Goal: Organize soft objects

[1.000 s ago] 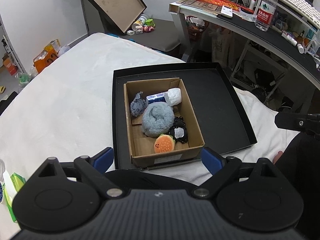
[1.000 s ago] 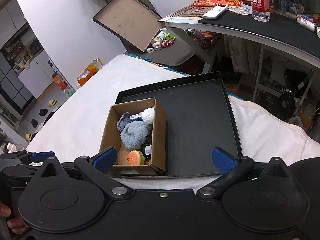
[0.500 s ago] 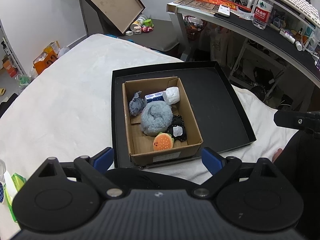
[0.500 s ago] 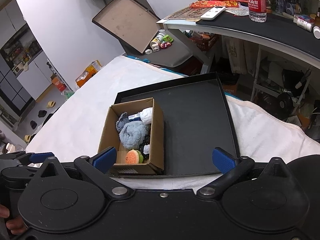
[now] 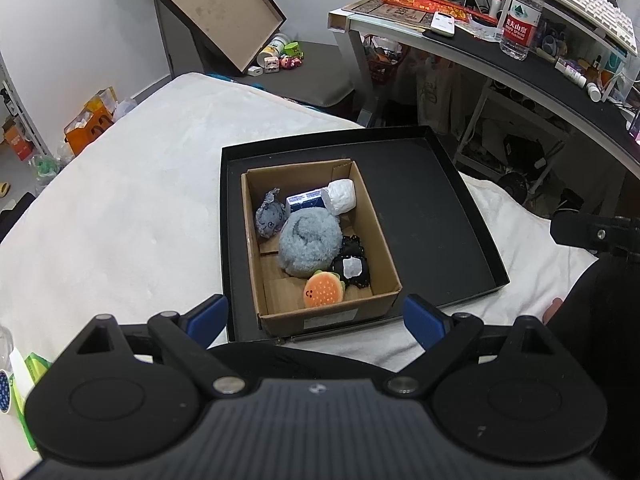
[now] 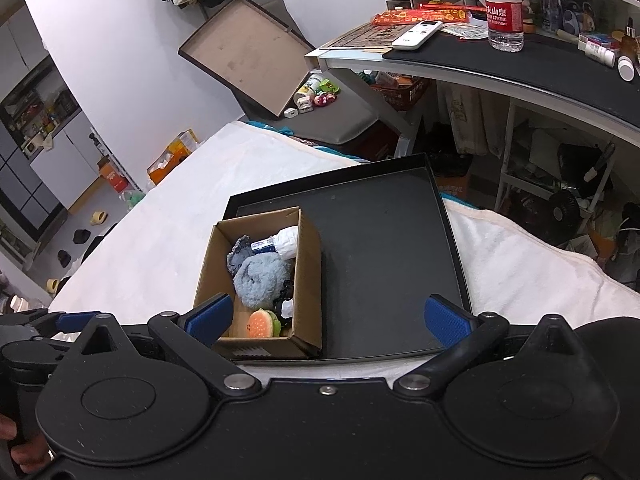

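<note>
A cardboard box (image 5: 276, 320) stands in the left part of a black tray (image 5: 424, 216) on a white bed. It holds a fluffy grey-blue plush (image 5: 310, 242), a small grey plush (image 5: 270, 216), an orange burger plush (image 5: 323, 290), a black item with a white patch (image 5: 352, 268), a white roll (image 5: 340, 196) and a blue packet (image 5: 306, 201). My left gripper (image 5: 316, 318) is open and empty, just before the box's near wall. My right gripper (image 6: 328, 318) is open and empty above the tray's near edge (image 6: 352, 354); the box (image 6: 308, 280) lies at its left finger.
The white bed (image 5: 120, 220) spreads to the left. A desk (image 5: 520, 64) with a water bottle (image 5: 520, 16) and clutter curves along the right. An open brown box lid (image 5: 216, 8) leans at the back wall. A green packet (image 5: 28, 376) lies at my left.
Both grippers have pulled back and up a little from the box, so it sits slightly farther away. Nothing was taken hold of or let go.
</note>
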